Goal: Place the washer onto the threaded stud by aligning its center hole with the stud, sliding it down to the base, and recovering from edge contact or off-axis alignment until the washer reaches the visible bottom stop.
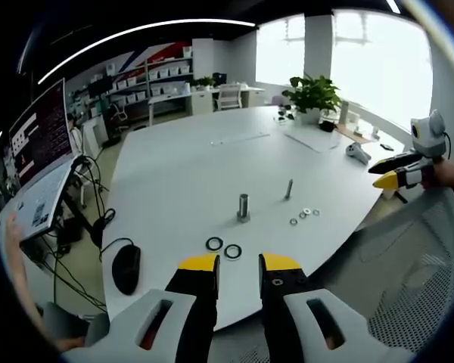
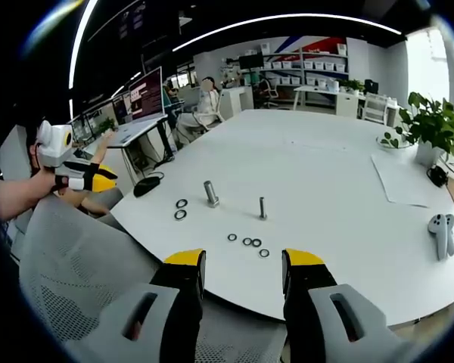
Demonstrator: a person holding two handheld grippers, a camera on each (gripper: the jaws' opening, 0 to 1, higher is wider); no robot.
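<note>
White table (image 2: 325,174), near edge before me. On it, in the right gripper view: thick stud (image 2: 210,193) left, thin stud (image 2: 262,208) right of it, well apart. Two large rings (image 2: 181,209) lie left of the thick stud, one just before the other. Small washers (image 2: 248,242) lie in a loose group before the thin stud, nearer me. Mouse (image 2: 146,184) at the table's left edge. Potted plant (image 2: 430,128) at the far right. Paper sheet (image 2: 405,178) before the plant. Controller (image 2: 440,231) at the right edge. Mesh chair back (image 2: 76,257) between me and the table, on my left.
</note>
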